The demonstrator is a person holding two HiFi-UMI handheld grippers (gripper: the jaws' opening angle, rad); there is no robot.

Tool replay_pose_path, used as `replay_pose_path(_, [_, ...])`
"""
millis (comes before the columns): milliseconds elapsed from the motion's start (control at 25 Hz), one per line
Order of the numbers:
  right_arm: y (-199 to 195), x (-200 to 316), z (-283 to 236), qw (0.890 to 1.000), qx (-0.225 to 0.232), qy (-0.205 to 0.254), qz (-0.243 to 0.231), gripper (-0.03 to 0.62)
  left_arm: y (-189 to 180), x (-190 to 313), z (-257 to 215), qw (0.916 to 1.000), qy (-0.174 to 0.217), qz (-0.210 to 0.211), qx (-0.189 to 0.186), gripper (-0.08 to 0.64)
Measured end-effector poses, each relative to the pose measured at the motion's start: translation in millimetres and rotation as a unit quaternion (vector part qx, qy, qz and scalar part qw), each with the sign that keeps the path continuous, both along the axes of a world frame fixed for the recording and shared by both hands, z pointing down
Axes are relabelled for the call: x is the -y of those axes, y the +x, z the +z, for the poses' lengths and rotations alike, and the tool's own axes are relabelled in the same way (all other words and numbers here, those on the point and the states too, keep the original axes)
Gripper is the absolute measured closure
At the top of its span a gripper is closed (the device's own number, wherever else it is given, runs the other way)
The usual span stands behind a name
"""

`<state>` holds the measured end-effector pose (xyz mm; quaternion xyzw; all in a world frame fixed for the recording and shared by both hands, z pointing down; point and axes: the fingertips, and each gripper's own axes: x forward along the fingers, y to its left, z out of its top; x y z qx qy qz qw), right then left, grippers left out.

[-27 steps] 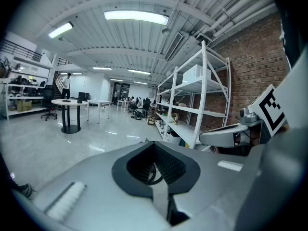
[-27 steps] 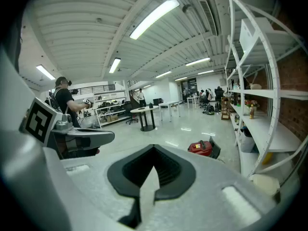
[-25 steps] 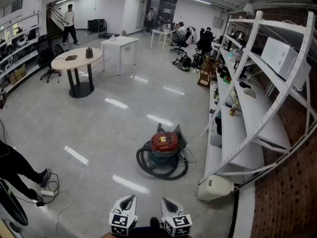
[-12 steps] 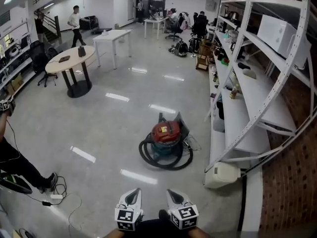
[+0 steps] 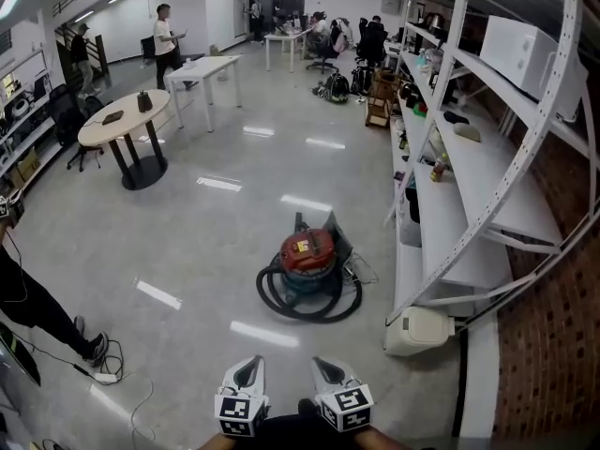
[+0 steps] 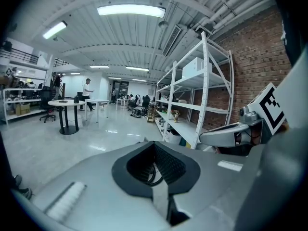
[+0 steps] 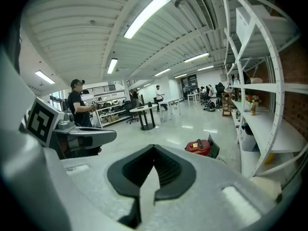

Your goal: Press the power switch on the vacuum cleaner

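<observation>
Vacuum cleaner (image 5: 307, 256), ringed by its hose (image 5: 281, 304), is placed well ahead of left gripper (image 5: 247, 367) and right gripper (image 5: 325, 367), both pressed together and empty. Switch could be missed if hose is snagged.

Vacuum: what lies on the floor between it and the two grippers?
Nothing. In the head view only bare, shiny floor lies between the vacuum, ringed by its hose, and the left gripper and right gripper.

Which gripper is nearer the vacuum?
Right, slightly. The right gripper is almost in line with the vacuum; the left gripper is offset to its left. Both are well short of it.
</observation>
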<state>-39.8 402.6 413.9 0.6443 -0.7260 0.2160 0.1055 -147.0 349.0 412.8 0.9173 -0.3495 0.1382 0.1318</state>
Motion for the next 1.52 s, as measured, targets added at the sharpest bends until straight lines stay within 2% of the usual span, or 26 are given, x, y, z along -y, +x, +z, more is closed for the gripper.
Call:
replay_pose_path(480, [74, 18, 1, 1.000, 0.012, 0.016, 0.006, 0.600, 51, 17, -11, 0.9990, 0.023, -0.030, 0.023, 0.543])
replay_pose_path(760, [89, 41, 13, 0.999, 0.027, 0.015, 0.011, 0.600, 62, 34, 9, 0.9990, 0.008, -0.033, 0.029, 0.543])
replay_pose_path(1160, [111, 105, 17, 0.999, 0.012, -0.006, 0.047, 0.600, 98, 115, 13, 0.9998, 0.000, 0.014, 0.011, 0.543])
replay_pose_path(1520, [103, 183, 8, 0.998, -0.004, -0.011, 0.062, 0.600, 104, 198, 6, 0.9989, 0.000, 0.046, -0.006, 0.543])
